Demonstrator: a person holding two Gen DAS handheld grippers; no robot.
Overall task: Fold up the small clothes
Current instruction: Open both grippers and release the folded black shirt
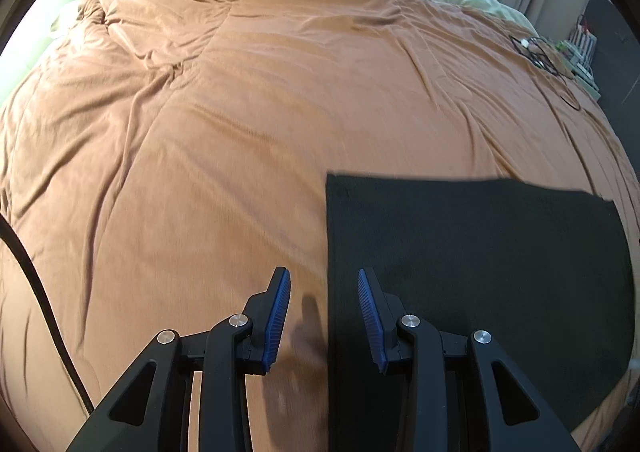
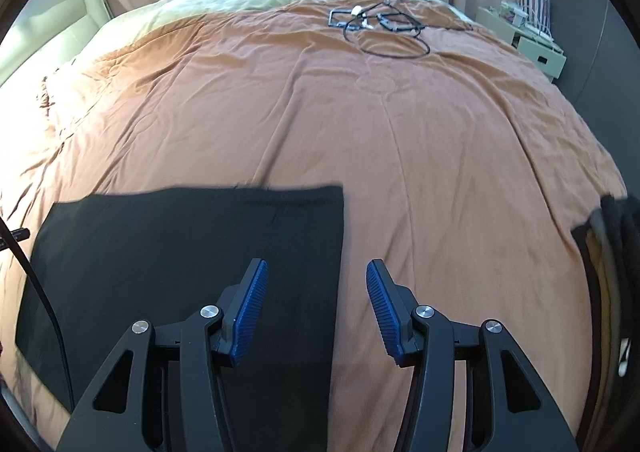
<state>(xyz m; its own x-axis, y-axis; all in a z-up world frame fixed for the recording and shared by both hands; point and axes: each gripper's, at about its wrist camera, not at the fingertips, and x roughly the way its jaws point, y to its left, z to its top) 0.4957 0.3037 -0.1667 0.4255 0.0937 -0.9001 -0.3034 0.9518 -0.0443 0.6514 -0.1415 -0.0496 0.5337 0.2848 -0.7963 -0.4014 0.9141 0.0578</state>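
Two open tools [image 1: 323, 280] [image 2: 317, 270] astride black cloth's [image 1: 460, 272] edges

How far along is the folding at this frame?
Done, apparently: the black garment lies flat as a neat rectangle on the orange duvet. In hand: nothing; left gripper and right gripper are open. Left: possibly the dark pile at the right edge.
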